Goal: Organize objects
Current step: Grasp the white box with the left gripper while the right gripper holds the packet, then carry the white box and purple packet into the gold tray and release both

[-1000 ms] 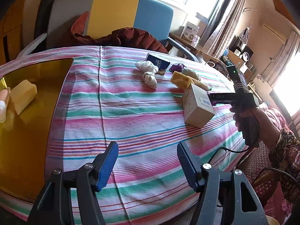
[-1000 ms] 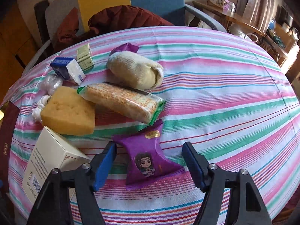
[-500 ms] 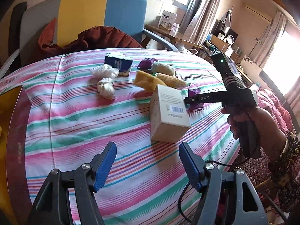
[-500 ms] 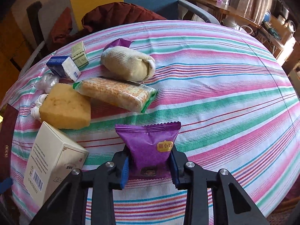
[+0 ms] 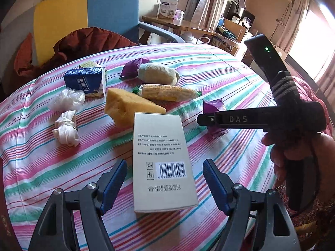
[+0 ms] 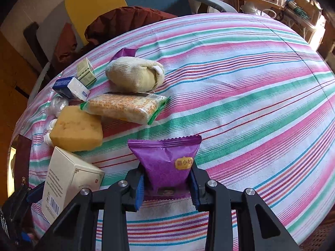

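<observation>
The right gripper clamps the lower end of a purple snack packet, so its picture is hidden between the pads. The left gripper, whose jaws have just been opening, stands wide astride the white box without touching it. Behind the yellow sponge, the white string bundle shows fully only from the left wrist.

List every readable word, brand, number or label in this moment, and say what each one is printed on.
"tempo": blue tissue pack.
"DAS": side of the right claw.
"合格", with a date code under it that is not sharp enough to quote: white box.
Barcode digits and small Chinese lines on the white box: too small.
Gold label on the purple snack packet: Chinese characters, not clearly legible.
Box on the far shelf: blurred.
</observation>
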